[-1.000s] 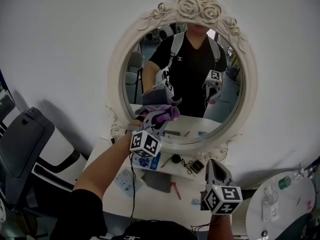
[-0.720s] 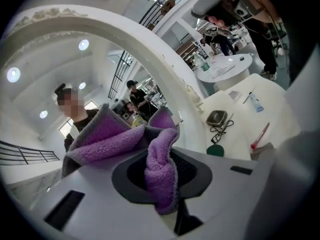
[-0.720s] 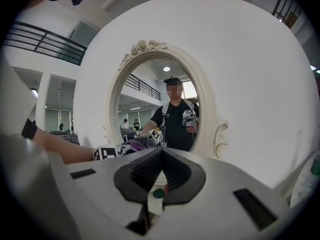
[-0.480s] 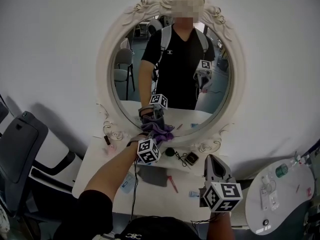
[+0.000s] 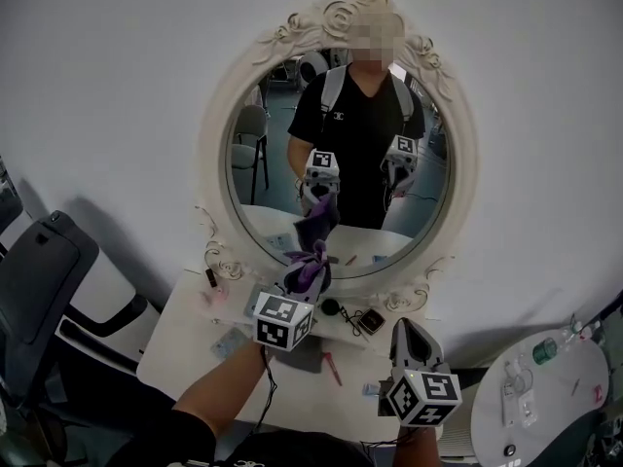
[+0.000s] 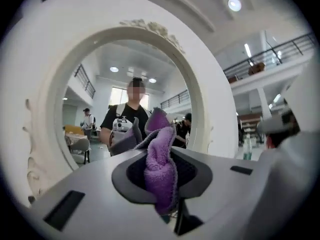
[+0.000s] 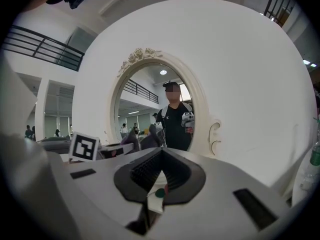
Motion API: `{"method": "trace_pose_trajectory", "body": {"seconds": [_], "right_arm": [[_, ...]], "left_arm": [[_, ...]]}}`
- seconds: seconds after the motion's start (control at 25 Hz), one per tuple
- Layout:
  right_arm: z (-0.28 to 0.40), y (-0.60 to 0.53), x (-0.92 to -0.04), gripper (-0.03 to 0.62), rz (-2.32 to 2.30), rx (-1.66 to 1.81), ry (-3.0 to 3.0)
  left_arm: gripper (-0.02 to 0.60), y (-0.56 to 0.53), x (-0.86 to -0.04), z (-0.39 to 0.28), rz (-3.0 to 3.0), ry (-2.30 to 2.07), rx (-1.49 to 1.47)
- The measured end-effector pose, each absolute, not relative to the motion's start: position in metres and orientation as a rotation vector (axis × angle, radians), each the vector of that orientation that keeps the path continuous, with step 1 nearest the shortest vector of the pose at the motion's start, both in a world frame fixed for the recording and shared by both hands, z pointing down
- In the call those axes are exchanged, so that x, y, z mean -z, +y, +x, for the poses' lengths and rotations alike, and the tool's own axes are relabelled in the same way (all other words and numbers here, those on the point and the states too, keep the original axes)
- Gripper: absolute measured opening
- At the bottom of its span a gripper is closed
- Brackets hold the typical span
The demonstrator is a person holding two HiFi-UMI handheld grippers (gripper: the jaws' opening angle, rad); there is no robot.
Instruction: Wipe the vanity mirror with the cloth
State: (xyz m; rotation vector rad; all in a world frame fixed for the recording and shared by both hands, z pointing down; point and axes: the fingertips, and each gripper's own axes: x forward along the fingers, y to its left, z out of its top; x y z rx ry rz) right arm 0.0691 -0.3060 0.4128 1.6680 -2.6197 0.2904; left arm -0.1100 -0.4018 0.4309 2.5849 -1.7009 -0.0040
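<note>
The vanity mirror [image 5: 216, 163] is oval, in an ornate white frame, and stands on the white table [image 5: 185, 343]. My left gripper [image 5: 304, 278] is shut on the purple cloth [image 5: 310, 264], which it holds up in front of the lower part of the glass. I cannot tell whether the cloth touches the glass. In the left gripper view the cloth [image 6: 161, 166] bunches between the jaws of the left gripper [image 6: 162, 156], before the mirror [image 6: 200, 94]. My right gripper [image 5: 407, 331] hovers low at the table's right front, shut and empty. In its own view the right gripper [image 7: 162, 151] faces the mirror [image 7: 200, 104].
Small items and a cable [image 5: 358, 317] lie on the table under the mirror. A black chair [image 5: 39, 270] stands at the left. A round white table [image 5: 531, 407] with a green-capped bottle [image 5: 545, 350] is at the right. The person's reflection fills the glass.
The left gripper has carried the cloth down from the mid-left glass to the lower part near the rim. The right gripper has stayed low at the right.
</note>
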Motion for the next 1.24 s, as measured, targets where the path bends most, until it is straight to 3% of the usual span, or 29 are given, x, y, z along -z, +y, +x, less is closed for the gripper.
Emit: {"method": "trace_pose_trajectory", "body": {"seconds": [0.16, 0.56, 1.24], "right_arm": [[0.058, -0.308, -0.409, 0.003, 1.665, -0.268, -2.662], [0.028, -0.311, -0.418, 0.003, 1.593, -0.239, -2.697], [0.029, -0.309, -0.426, 0.003, 1.586, -0.252, -2.682]], "left_arm": [[0.063, -0.349, -0.411, -0.113, 2.386, -1.636, 0.194], [0.063, -0.304, -0.424, -0.114, 2.403, -1.873, -0.112], [0.063, -0.295, -0.427, -0.093, 2.470, -1.726, -0.113]]}}
